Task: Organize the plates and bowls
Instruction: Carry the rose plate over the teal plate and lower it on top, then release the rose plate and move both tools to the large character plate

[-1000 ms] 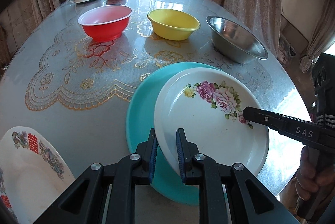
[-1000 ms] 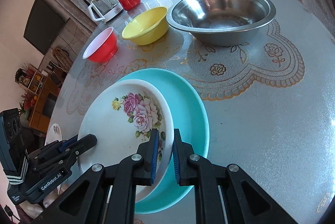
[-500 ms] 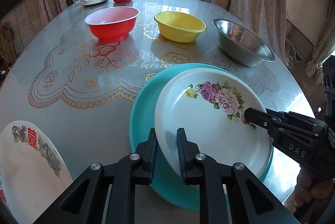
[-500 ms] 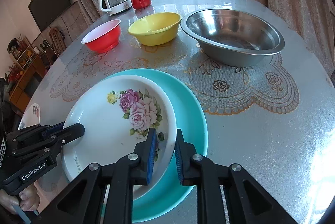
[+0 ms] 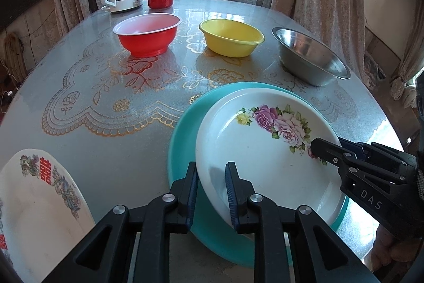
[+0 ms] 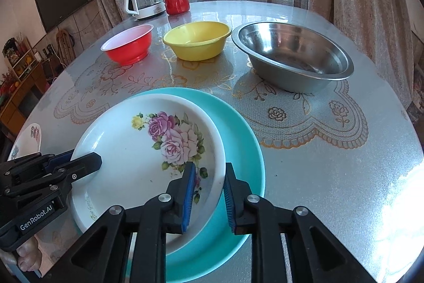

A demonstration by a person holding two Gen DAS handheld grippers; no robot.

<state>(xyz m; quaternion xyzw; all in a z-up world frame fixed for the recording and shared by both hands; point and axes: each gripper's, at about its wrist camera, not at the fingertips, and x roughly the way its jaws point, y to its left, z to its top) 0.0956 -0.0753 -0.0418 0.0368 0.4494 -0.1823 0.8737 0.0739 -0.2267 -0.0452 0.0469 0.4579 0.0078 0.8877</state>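
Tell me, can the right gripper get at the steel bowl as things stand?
Probably yes. The right gripper is opening around the floral plate's rim, and only bare table separates it from the steel bowl.

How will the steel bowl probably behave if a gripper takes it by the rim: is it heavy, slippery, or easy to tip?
The steel bowl looks thin-walled, so it is probably light for its size and stiff. Its polished, reflective rim may slip between gripper pads. It is wide and shallow and sits upright on the table, so tipping seems unlikely, though a one-sided rim grip may let it swing down.
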